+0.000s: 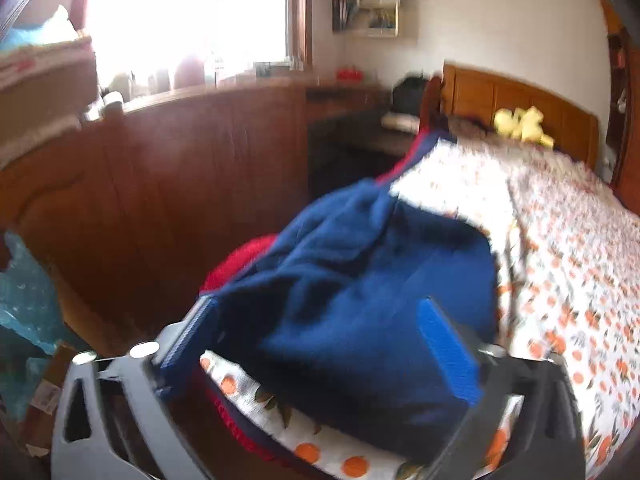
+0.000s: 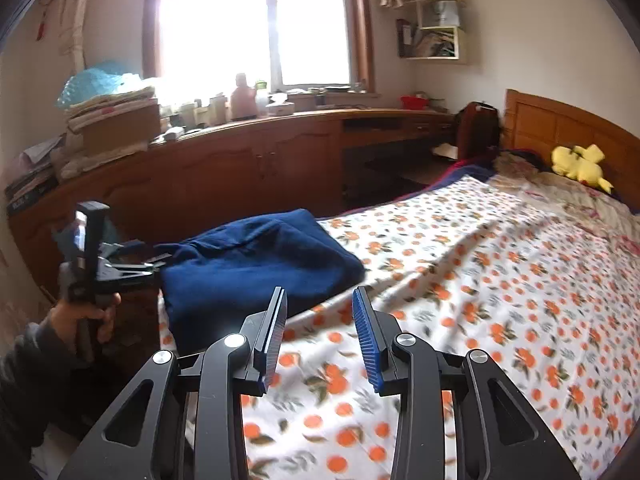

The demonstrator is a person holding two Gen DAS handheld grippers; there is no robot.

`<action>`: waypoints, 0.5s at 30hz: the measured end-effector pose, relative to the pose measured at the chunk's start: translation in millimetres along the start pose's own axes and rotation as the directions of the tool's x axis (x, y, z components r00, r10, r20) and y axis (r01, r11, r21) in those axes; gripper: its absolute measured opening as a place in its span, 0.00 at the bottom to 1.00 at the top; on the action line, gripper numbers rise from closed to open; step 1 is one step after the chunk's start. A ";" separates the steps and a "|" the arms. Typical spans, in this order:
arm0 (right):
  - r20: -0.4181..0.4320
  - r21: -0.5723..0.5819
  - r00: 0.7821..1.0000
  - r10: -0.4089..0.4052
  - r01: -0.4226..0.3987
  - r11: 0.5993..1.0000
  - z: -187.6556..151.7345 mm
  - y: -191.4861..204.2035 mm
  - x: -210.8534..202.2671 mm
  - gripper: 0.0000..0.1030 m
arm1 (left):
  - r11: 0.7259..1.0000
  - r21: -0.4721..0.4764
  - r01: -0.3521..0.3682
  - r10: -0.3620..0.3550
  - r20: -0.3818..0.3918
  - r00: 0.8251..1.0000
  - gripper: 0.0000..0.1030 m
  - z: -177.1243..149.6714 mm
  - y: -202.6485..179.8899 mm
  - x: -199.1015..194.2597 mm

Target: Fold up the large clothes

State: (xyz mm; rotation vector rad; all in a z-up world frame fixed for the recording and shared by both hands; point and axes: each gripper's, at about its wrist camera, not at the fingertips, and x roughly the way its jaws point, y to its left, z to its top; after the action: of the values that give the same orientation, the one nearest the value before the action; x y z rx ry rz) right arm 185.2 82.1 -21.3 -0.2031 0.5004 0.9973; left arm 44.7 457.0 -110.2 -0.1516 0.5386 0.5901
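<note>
1. A folded navy-blue fleece garment [image 2: 256, 264] is seen lying at the near left corner of the bed, on an orange-patterned white bedsheet [image 2: 460, 280].
2. The left gripper [image 1: 320, 336] is held spread wide, its blue-padded fingers [image 1: 448, 352] set on either side of the garment's bulk; no clamping is shown.
3. The right gripper [image 2: 320, 332] is held parted above the sheet, just beside the garment, with nothing between its fingers [image 2: 366, 340].
4. A yellow plush toy [image 2: 580, 166] is seen by the wooden headboard [image 2: 560, 128].

The left gripper [image 1: 320, 344] has its jaws spread wide, level and low, gripped from below by the left hand [image 2: 94, 314]. The right gripper [image 2: 320, 334] hovers, jaws parted.
</note>
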 end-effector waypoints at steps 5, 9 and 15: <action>0.012 0.029 0.999 -0.048 0.048 0.998 -14.2 -19.1 -30.7 0.42 | 0.998 0.034 0.053 -0.054 0.025 0.998 0.98 7.5 -40.3 -32.3; 0.032 0.057 0.994 -0.105 0.103 0.993 -28.6 -35.7 -64.4 0.57 | 0.993 0.077 0.090 -0.095 0.058 0.994 0.98 10.1 -83.2 -62.7; 0.044 0.104 0.979 -0.200 0.195 0.975 -56.0 -56.0 -110.2 0.79 | 0.975 0.114 0.191 -0.198 0.061 0.978 0.98 -3.3 -154.1 -98.2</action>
State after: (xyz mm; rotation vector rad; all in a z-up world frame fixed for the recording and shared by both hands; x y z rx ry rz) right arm 166.4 -52.3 -19.4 -0.1339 0.4688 0.7796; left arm 61.9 281.1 -64.0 -0.0798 0.4780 0.3730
